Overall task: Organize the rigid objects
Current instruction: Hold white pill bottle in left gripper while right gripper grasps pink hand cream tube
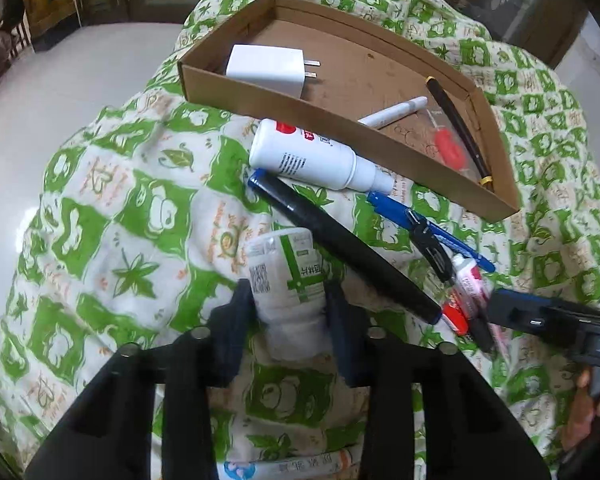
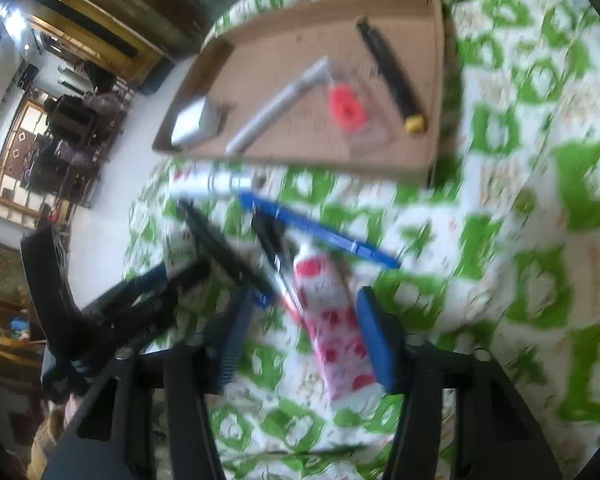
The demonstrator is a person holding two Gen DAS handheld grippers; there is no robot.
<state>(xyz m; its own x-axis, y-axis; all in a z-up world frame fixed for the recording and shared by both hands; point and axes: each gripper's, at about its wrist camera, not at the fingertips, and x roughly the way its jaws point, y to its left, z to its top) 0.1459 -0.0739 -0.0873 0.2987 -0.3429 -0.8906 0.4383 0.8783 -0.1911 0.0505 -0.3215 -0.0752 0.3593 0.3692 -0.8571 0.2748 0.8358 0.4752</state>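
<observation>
My left gripper point(image 1: 289, 294) is shut on a white bottle with a green cross label point(image 1: 290, 256), which lies on the green-and-white cloth point(image 1: 120, 220). My right gripper point(image 2: 306, 300) straddles a red-and-white tube point(image 2: 332, 320); its right pad touches the tube and a gap shows at the left pad, though the view is blurred. Beyond both stands a shallow cardboard box point(image 1: 284, 100) holding a white charger point(image 1: 260, 66), a white marker point(image 1: 396, 112), a black pen point(image 1: 456, 124) and a red item in a clear bag point(image 1: 448, 148).
Between the grippers and the box lie a white spray bottle point(image 1: 320, 156), a long black tube point(image 1: 340, 248), a blue pen point(image 1: 432, 228) and a black clip point(image 1: 432, 248). The cloth drops off to a pale floor point(image 1: 60, 100) on the left.
</observation>
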